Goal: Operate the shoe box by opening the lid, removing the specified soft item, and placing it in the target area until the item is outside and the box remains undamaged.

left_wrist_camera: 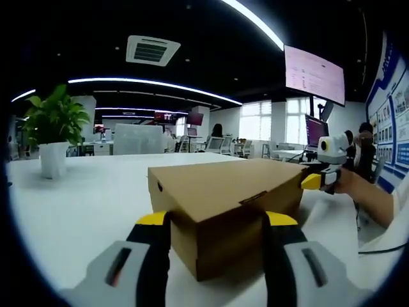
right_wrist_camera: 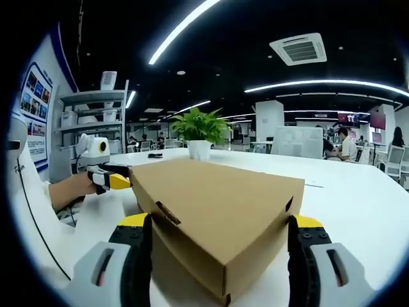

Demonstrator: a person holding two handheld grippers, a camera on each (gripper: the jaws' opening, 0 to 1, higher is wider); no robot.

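In the left gripper view, the left gripper sits low and near, its yellow-tipped jaws spread apart and straddling the nearest corner of the shoe box. Nothing is clamped; whether the jaw tips touch the cardboard walls cannot be told. The right gripper view shows the same arrangement from the opposite end: the right gripper has its jaws wide apart either side of the box's near corner, holding nothing.

The brown cardboard box rests on the white table, lid shut and flat, with a small tuck tab on the front edge of the lid and a round vent hole in one side wall. The soft item is presumably inside; it cannot be seen.

My judgement: the task is at its first step, opening the lid, with nothing lifted yet. The next move calls for one gripper to steady the base while the other gets a jaw tip under the lid's edge near the tab and raises it gently, so the cardboard neither tears nor creases.

Farther off, each view catches the opposite gripper at the box's far end, with a person's hand behind it. Beyond, at the far left of the table, stands a potted plant, and office desks lie further back.
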